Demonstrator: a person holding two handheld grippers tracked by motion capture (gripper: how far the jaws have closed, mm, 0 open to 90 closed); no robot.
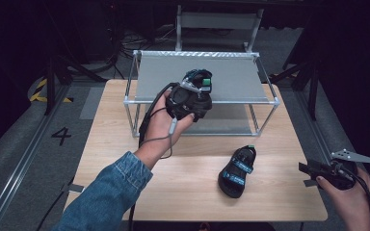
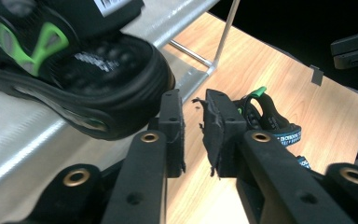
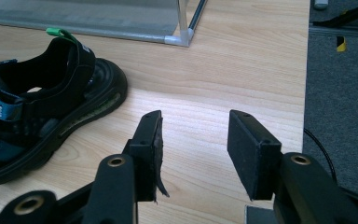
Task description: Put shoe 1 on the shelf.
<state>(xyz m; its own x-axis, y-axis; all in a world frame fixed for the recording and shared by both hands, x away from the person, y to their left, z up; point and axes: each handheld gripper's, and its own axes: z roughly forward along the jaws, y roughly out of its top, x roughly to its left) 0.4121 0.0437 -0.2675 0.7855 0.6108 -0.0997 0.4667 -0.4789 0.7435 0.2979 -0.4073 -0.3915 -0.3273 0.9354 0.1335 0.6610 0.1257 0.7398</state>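
Wooden table [image 1: 125, 159] carries a metal-framed shelf rack [image 1: 139, 54] at its far side, w/ a grey top shelf [image 1: 236, 77] and a lower one. Left gripper [image 1: 192, 98] is up at the rack's front rail; in the left gripper view its jaws are nearly together w/ just a narrow gap and nothing between the pads. A black sandal w/ green sole marks [image 2: 74, 70] lies on the grey top shelf just beside the left jaw, apart from the pads. 2nd black sandal w/ blue straps [image 1: 238, 171] lies flat on the table, front-right of the rack. Right gripper [image 3: 193, 144] hovers low at the table's right edge, jaws apart and empty, near that sandal's heel
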